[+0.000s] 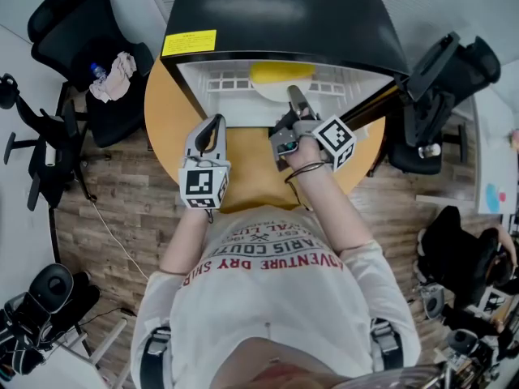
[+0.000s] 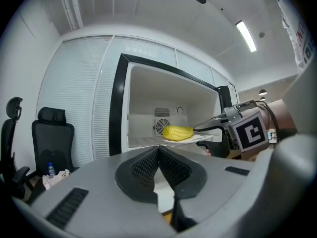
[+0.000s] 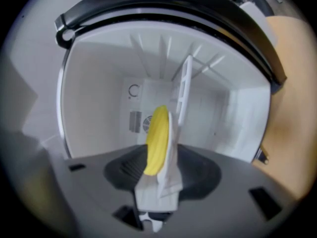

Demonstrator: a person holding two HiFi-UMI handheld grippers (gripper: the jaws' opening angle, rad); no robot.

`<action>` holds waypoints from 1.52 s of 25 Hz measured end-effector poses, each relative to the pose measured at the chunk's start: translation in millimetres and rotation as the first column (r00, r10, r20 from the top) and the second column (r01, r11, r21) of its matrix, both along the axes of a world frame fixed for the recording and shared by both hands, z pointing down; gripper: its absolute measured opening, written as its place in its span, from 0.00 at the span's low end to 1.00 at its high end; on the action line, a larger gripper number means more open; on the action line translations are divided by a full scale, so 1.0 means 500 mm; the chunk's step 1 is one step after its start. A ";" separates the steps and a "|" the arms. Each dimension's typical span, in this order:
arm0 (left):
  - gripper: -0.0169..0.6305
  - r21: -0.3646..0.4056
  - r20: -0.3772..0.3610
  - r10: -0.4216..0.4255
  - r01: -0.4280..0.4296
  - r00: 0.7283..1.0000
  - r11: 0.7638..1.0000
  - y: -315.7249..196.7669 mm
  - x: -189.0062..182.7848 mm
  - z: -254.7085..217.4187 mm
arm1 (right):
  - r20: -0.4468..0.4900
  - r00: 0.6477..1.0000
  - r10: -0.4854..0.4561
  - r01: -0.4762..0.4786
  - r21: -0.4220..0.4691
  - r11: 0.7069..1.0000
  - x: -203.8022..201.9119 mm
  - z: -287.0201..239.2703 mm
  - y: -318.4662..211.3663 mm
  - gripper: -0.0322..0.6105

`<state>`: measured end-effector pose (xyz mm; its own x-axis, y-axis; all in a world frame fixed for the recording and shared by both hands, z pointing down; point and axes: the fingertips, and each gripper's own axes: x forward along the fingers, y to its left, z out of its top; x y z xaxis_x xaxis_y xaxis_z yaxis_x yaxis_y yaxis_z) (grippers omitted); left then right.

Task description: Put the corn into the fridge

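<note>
The yellow corn lies on a white plate on the shelf inside the open fridge. My right gripper reaches in at the plate's near rim. In the right gripper view, which is rolled sideways, the corn and the plate stand on edge. There the plate's rim lies between the spread jaws of my right gripper, and the pads stand off it. My left gripper hovers over the table in front of the fridge, shut and empty. From its view the corn and the right gripper show on the shelf.
The fridge stands on a round wooden table, its door swung open to the right. Black office chairs flank the table: one at left with a cloth and a bottle, another at right.
</note>
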<state>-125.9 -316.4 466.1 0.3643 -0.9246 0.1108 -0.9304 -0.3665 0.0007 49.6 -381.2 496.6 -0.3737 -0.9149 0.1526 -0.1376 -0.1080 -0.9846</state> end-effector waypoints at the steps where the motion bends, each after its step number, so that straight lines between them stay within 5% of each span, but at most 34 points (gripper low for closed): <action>1: 0.07 0.000 0.000 0.000 0.000 1.000 1.000 0.002 0.000 0.000 | -0.002 1.000 0.000 0.000 0.005 1.000 0.003 0.000 0.007 0.34; 7: 0.07 0.001 0.000 0.006 -0.006 1.000 1.000 0.022 0.010 0.002 | -0.062 0.998 -0.014 0.021 0.103 0.995 0.012 -0.023 0.072 0.32; 10: 0.07 -0.003 -0.003 0.020 -0.020 1.000 1.000 0.035 0.022 0.006 | -0.110 0.993 -0.036 0.049 0.113 0.992 0.013 -0.023 0.111 0.12; 16: 0.07 -0.006 -0.007 0.047 -0.047 0.999 0.999 0.053 0.048 0.007 | -0.233 0.970 -0.073 0.104 0.123 0.987 0.022 -0.007 0.163 0.10; 19: 0.07 -0.006 -0.012 0.060 -0.060 0.998 0.998 0.059 0.059 0.004 | -0.356 0.929 -0.097 0.188 0.231 0.955 0.011 -0.025 0.177 0.09; 22: 0.07 -0.006 -0.015 0.072 -0.072 0.997 0.997 0.064 0.064 -0.001 | -0.556 0.827 -0.084 0.297 0.305 0.905 0.005 -0.037 0.192 0.09; 26: 0.07 -0.010 -0.015 0.081 -0.081 0.997 0.997 0.069 0.068 0.002 | -0.811 0.585 0.006 0.441 0.324 0.837 -0.002 -0.044 0.210 0.10; 34: 0.07 0.001 -0.028 0.081 -0.081 0.996 0.997 0.069 0.075 -0.004 | -0.948 0.263 0.182 0.546 0.301 0.782 0.002 -0.064 0.219 0.10; 38: 0.07 0.011 -0.018 0.095 -0.095 0.995 0.995 0.067 0.081 -0.007 | -0.954 0.203 0.220 0.583 0.299 0.755 -0.001 -0.071 0.220 0.10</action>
